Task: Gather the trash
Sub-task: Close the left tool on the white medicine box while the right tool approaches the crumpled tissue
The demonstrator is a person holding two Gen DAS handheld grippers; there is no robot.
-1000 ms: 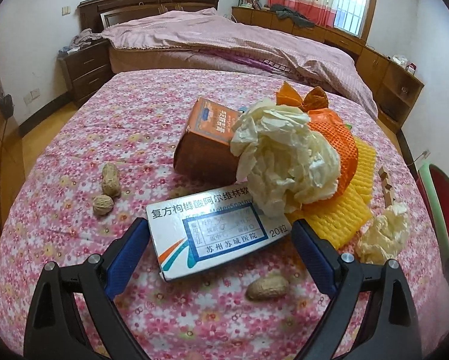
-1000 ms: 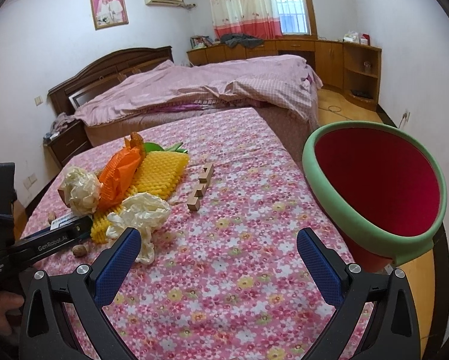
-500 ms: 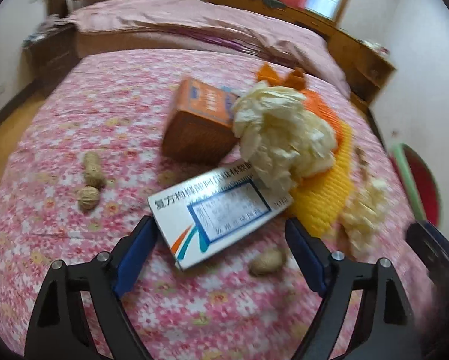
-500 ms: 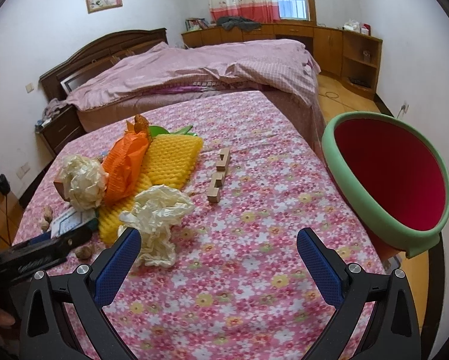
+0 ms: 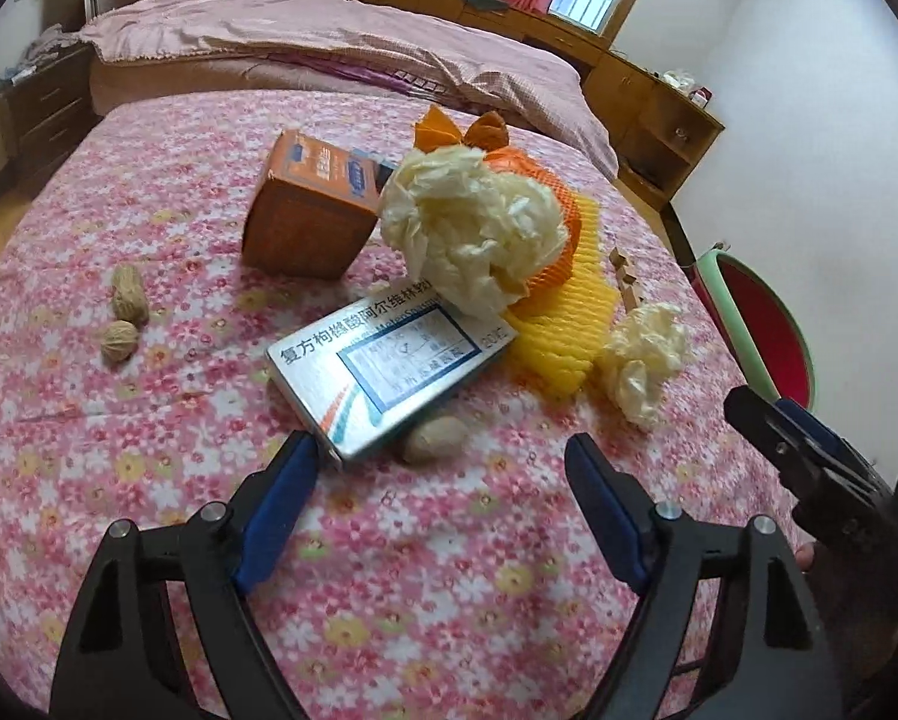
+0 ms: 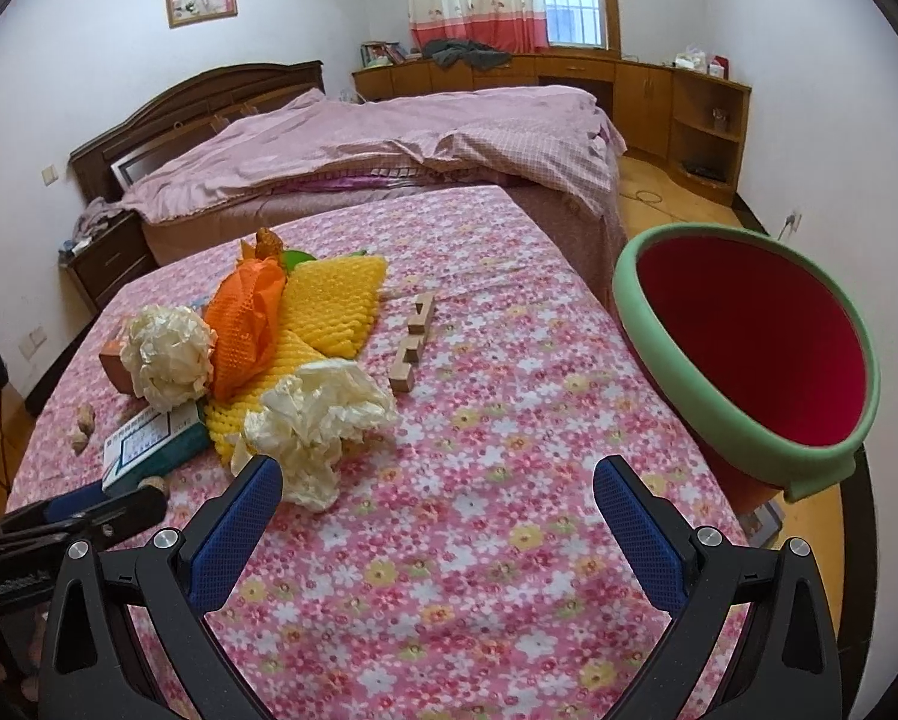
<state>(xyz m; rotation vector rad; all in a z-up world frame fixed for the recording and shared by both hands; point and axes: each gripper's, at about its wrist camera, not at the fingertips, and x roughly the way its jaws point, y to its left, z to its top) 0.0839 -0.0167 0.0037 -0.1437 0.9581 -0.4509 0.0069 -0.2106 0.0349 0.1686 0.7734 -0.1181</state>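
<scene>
Trash lies on a pink floral tablecloth [image 5: 149, 420]. A white and teal medicine box [image 5: 389, 369] lies just ahead of my open, empty left gripper [image 5: 443, 468], with a peanut [image 5: 436, 447] beside it. Behind are an orange box [image 5: 314, 210], a crumpled paper ball [image 5: 473, 231], orange mesh and yellow foam netting [image 5: 560, 330]. A second crumpled paper [image 6: 317, 420] lies just ahead of my open, empty right gripper [image 6: 437, 492]. A red bin with a green rim [image 6: 749, 354] stands at the table's right edge.
Two nuts [image 5: 123, 324] lie at the left of the table. Small wooden blocks [image 6: 413, 342] lie mid-table. A bed [image 6: 389, 144] stands behind the table, with a nightstand [image 6: 110, 258] and wooden cabinets [image 6: 659, 96] along the walls.
The left gripper has pulled back and turned right, so the medicine box is no longer between its fingers. The right gripper has moved left and forward toward the crumpled paper.
</scene>
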